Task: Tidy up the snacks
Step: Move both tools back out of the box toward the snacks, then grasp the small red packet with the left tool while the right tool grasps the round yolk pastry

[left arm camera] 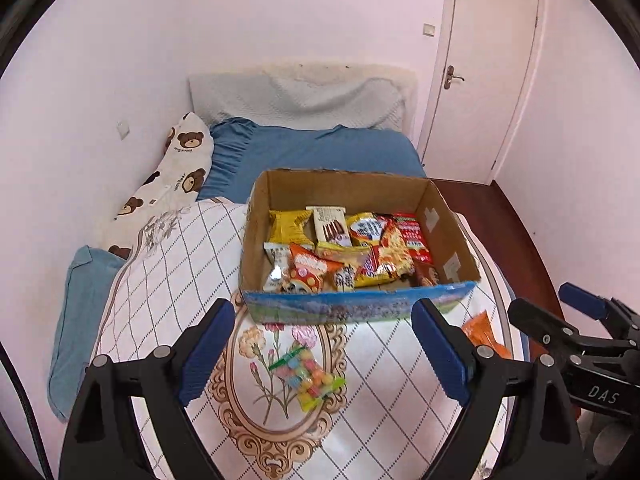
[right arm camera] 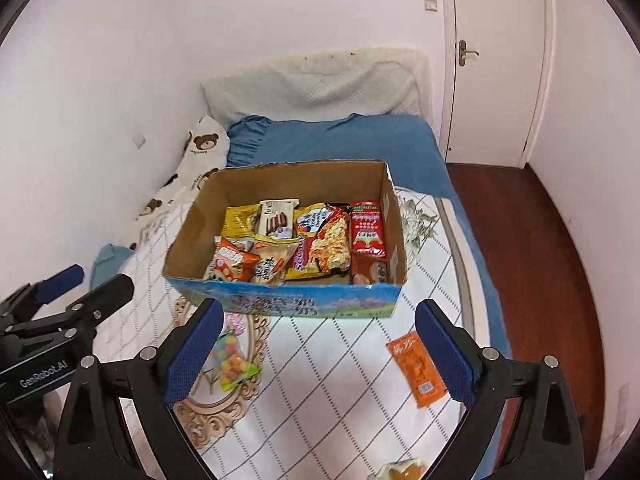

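Note:
A cardboard box (left arm camera: 448,240) with a blue printed front stands on the bed and holds several snack packets (left arm camera: 344,248); it also shows in the right wrist view (right arm camera: 192,220). A clear bag of coloured candies (left arm camera: 310,378) lies on the quilt before the box, between my left gripper's (left arm camera: 322,352) open fingers; the right wrist view shows it too (right arm camera: 230,362). An orange sachet (right arm camera: 416,368) lies right of it, just inside the right finger of my open right gripper (right arm camera: 320,354). Both grippers are empty and hover above the quilt.
The white checked quilt (left arm camera: 168,280) covers the near bed, with a blue sheet (left arm camera: 320,148) and pillows behind. A bear-print pillow (left arm camera: 176,172) lies along the left wall. Dark wood floor (right arm camera: 532,248) and a door (right arm camera: 496,60) are at the right. Another pale packet (right arm camera: 404,471) lies at the bottom edge.

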Demonstrator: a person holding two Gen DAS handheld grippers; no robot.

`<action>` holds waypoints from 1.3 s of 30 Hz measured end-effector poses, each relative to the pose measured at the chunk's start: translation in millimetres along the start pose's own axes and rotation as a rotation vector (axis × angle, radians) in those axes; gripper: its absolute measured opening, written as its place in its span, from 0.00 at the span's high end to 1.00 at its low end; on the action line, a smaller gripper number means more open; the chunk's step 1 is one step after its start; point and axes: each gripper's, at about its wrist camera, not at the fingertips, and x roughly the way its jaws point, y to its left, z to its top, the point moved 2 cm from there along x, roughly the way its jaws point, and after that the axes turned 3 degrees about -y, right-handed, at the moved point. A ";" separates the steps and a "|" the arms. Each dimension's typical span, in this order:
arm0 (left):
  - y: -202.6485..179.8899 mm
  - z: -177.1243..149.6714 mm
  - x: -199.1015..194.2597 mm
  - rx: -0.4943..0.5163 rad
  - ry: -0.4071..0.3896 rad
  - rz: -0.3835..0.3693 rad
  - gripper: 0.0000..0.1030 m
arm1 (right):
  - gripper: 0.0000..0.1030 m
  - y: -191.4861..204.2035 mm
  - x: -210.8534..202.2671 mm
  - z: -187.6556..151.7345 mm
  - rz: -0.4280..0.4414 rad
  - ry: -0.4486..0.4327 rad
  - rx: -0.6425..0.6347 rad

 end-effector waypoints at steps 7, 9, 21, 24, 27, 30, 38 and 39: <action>-34.5 -66.5 23.2 0.100 0.181 -0.040 0.12 | 0.12 -41.5 8.2 -65.5 0.050 0.145 0.116; -52.7 -99.2 39.2 0.156 0.284 -0.077 0.12 | 0.23 -62.8 18.3 -95.5 0.037 0.221 0.159; -151.2 -264.5 125.3 0.255 0.894 -0.367 0.12 | 0.34 -167.4 25.8 -244.6 -0.020 0.432 0.473; -162.7 -278.0 135.5 0.284 0.925 -0.358 0.49 | 0.34 -176.3 26.5 -258.2 -0.019 0.445 0.509; -161.7 -279.8 138.6 0.284 0.921 -0.344 0.63 | 0.34 -180.2 36.3 -266.4 -0.013 0.455 0.539; -149.9 -264.7 140.5 0.255 0.877 -0.311 0.63 | 0.34 -179.1 52.7 -266.7 0.006 0.460 0.565; -106.4 -233.3 157.9 0.158 0.792 -0.200 0.63 | 0.39 -158.0 119.5 -271.3 -0.021 0.512 0.500; -102.2 -231.9 159.5 0.139 0.788 -0.195 0.63 | 0.39 -156.3 123.9 -272.1 -0.031 0.513 0.491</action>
